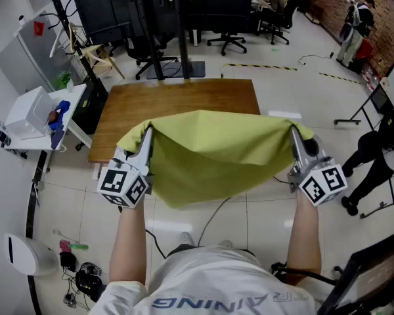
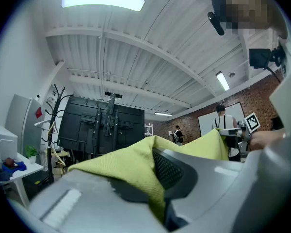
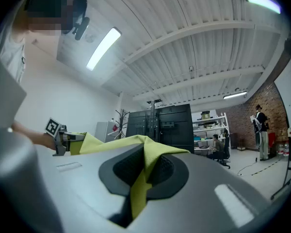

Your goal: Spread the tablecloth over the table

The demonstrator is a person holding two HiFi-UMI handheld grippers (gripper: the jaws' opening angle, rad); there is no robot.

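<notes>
Head view: on the near side of the table (image 1: 177, 97), the left tool (image 1: 147, 134) and right tool (image 1: 294, 132) each pinch a corner of the tablecloth (image 1: 213, 151), which hangs over the table's near edge. Spreading looks barely begun: beyond, the table's top lies uncovered.

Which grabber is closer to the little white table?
Left. The left gripper holds the cloth on the side toward the white table; the right gripper holds the cloth's other corner, farther from it.
</notes>
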